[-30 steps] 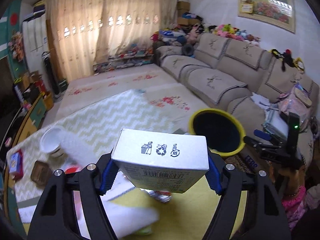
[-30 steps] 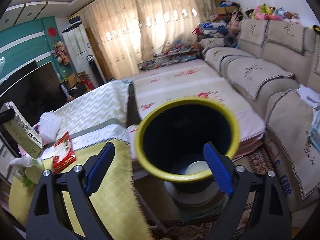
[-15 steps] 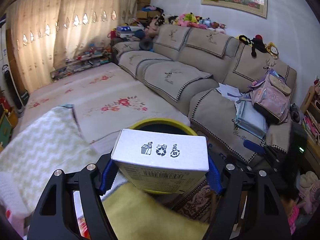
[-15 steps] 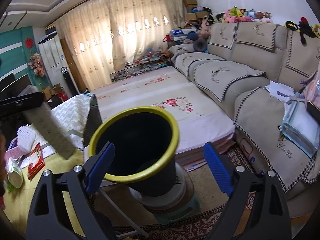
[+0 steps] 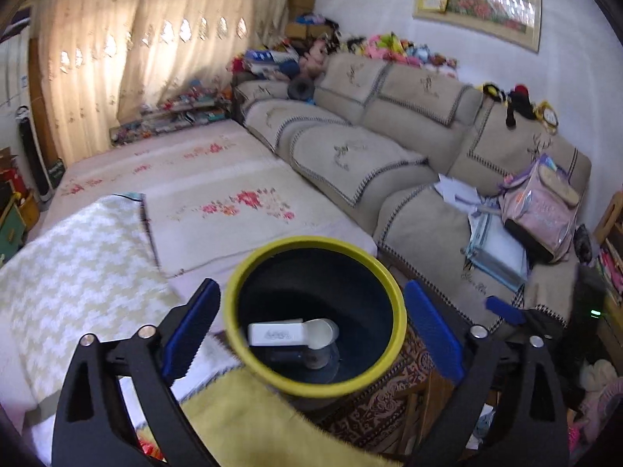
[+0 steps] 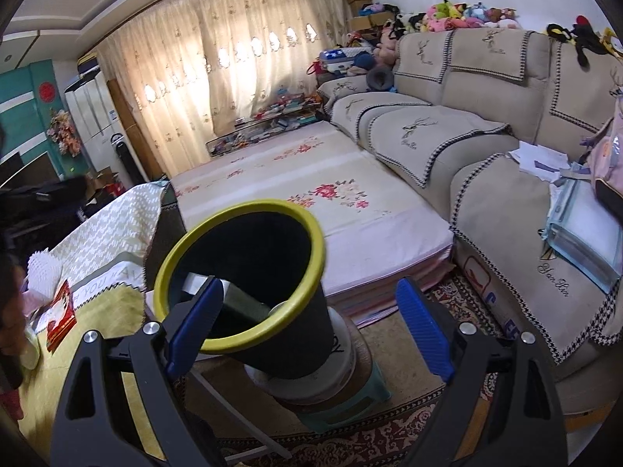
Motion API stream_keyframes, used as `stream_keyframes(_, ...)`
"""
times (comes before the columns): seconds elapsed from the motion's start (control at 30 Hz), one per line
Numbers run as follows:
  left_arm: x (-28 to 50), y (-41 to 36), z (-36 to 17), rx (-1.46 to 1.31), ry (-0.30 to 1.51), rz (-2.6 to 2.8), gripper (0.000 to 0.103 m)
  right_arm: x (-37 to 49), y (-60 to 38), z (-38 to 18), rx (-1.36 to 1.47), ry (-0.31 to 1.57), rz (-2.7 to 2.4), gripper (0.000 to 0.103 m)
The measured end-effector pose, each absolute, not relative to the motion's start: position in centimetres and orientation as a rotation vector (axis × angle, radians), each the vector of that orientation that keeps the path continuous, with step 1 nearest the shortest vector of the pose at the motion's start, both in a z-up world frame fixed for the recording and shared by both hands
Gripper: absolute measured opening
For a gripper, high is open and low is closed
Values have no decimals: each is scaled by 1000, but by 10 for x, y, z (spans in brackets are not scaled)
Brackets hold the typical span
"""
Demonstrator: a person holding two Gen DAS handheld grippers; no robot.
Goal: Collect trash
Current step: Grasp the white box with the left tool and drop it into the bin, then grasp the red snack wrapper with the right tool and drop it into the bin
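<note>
Left hand-held gripper is spread apart, empty, above bin. Box is seen inside at bin's 6 o'clock: light, stiff cardboard, best pinched across flat faces. Right hand-held gripper is also apart. Red packet lies on desk at 9 o'clock: thin, crinkly, probably slippery.

The box in the bin is half hidden by its rim.
</note>
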State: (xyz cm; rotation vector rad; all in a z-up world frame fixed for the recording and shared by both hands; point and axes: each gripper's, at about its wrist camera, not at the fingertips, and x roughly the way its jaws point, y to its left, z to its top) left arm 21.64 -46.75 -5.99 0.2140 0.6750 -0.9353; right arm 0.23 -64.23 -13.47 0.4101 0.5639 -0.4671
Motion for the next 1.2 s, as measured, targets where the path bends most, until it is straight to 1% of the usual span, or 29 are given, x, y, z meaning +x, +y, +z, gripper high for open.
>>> stream_keyframes(0.07, 207, -441, -50, 201, 648, -910, 98, 10, -635, -135, 397, 576, -442, 86)
stream_keyframes(0.23, 184, -359, -28, 149, 598, -798, 98, 27, -609, -135, 366, 600, -370, 86)
stream_keyframes(0.33, 173, -306, -24, 127, 580, -709, 98, 38, -588, -133, 342, 615, -312, 86)
stream_keyframes(0.6, 148, -178, -34, 67, 566, -441, 98, 83, -491, -119, 199, 651, -33, 86)
stream_keyframes(0.73, 138, -127, -47, 62, 575, -331, 98, 108, -444, -115, 114, 673, 119, 91)
stream_keyframes(0.93, 124, -91, -64, 26, 585, -267, 98, 162, -394, -124, -4, 781, 269, 94)
stream_keyframes(1.2, 123, -90, -70, 3, 594, -282, 98, 210, -376, -149, -55, 938, 286, 95)
